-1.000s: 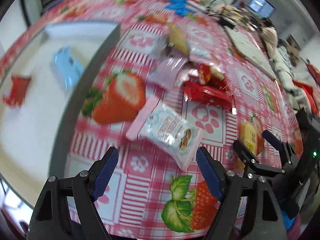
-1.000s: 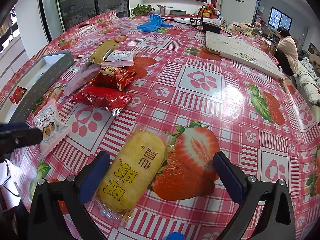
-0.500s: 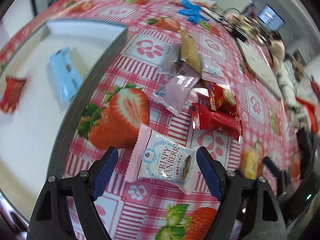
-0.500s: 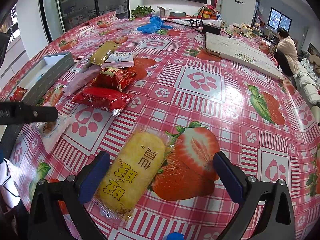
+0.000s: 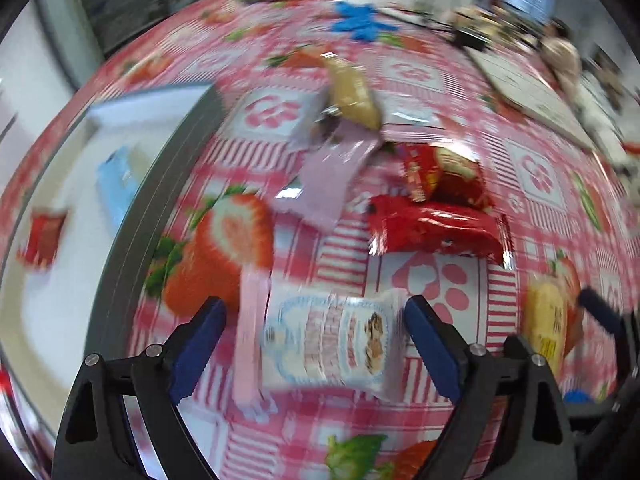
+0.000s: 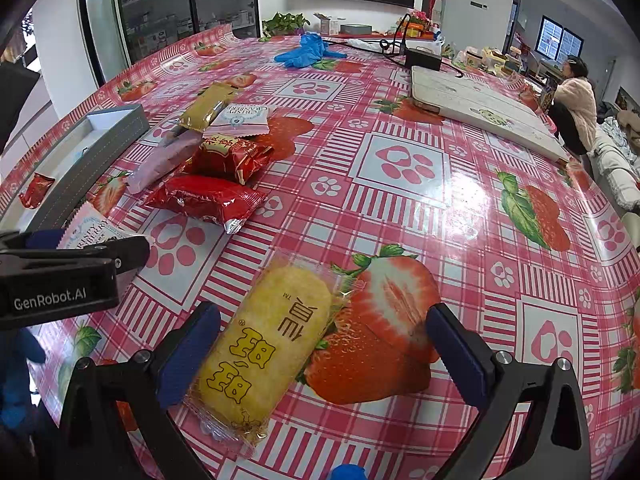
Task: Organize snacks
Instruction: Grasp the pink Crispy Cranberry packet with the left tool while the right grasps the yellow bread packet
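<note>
The left gripper (image 5: 314, 334) hangs with jaws spread wide around a pink-and-white cranberry crisp packet (image 5: 332, 346) lying on the strawberry-print tablecloth (image 6: 400, 208), close beside the grey rim of the white tray (image 5: 136, 216). The right gripper (image 6: 322, 344), jaws equally spread, straddles a yellow rice-cracker packet (image 6: 264, 344) near the table's front edge. Farther in lie two red packets (image 6: 204, 198) (one overlapping the other) and a lilac packet (image 6: 160, 162); the left view is blurred.
</note>
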